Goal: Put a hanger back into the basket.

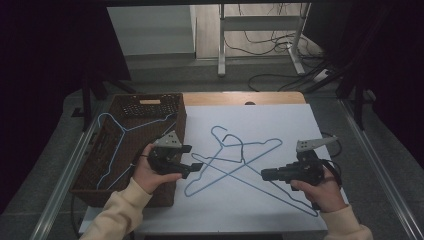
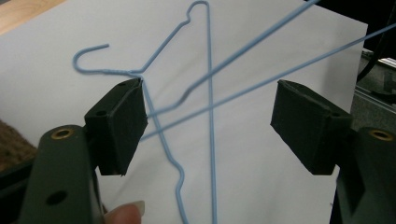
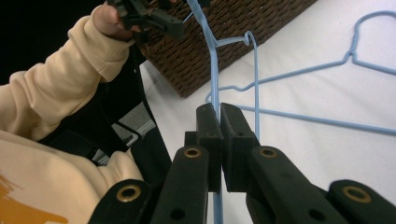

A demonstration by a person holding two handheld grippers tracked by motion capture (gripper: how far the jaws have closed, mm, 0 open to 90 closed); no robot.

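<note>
My right fingers [image 3: 219, 126] are pinching one blue hanger [image 3: 212, 70]; my left fingers [image 2: 121, 126] are spreading wide, empty, before the crossed hangers [image 2: 210, 112]. One hanger [image 1: 117, 132] is already lying in the basket [image 1: 177, 102] beside them; two remaining.

The high view is looking forward and down from above the person's side, taking in the whole table [image 1: 280, 112]. Each gripper view is riding close behind its own jaws, looking along them. All three are sharing the blue hangers [image 1: 235, 160] [image 2: 210, 116] [image 3: 299, 74] ahead of the jaws.
</note>
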